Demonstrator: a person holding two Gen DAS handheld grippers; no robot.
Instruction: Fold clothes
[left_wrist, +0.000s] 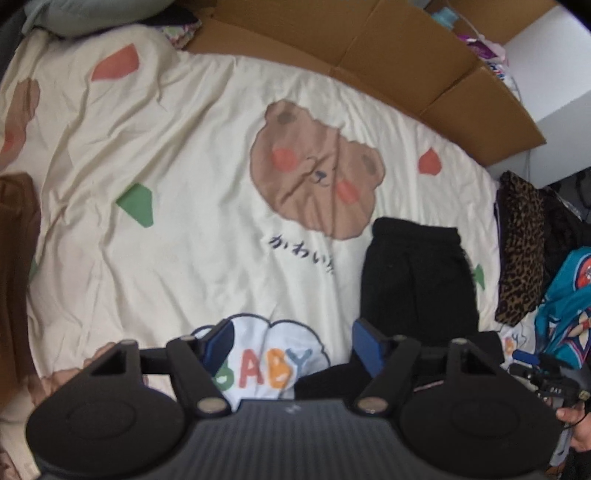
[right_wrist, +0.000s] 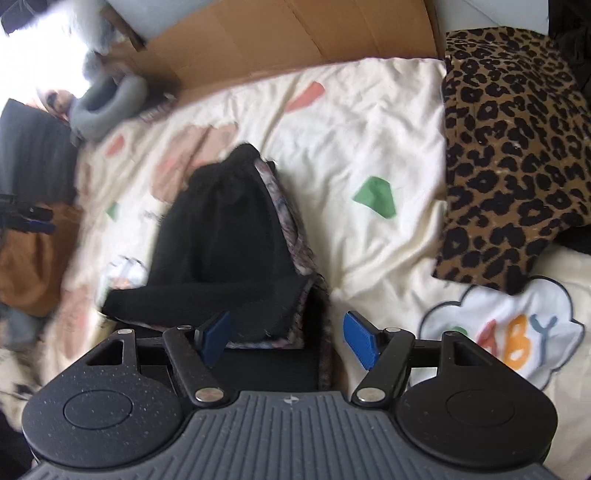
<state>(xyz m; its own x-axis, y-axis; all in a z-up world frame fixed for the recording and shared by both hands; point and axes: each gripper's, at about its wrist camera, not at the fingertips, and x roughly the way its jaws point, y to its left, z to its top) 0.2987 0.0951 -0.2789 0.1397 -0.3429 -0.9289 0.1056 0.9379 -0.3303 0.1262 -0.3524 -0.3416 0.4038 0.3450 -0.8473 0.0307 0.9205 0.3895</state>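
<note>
A folded black garment (left_wrist: 417, 280) lies on the cream bear-print bedsheet (left_wrist: 184, 155), right of the printed bear. My left gripper (left_wrist: 295, 347) hovers open above the sheet's "BABY" cloud print, just left of the garment's near edge, holding nothing. In the right wrist view the same black garment (right_wrist: 225, 236) shows a patterned lining along its right edge. My right gripper (right_wrist: 288, 339) stands open right at the garment's near corner, with cloth lying between its blue pads (right_wrist: 360, 338) but not pinched.
A folded leopard-print garment (right_wrist: 509, 147) sits at the sheet's right side. Brown clothing (right_wrist: 29, 258) lies at the left. Flattened cardboard (left_wrist: 369, 55) lines the far edge. A teal printed item (left_wrist: 565, 306) and a hand (left_wrist: 576, 424) show at the far right.
</note>
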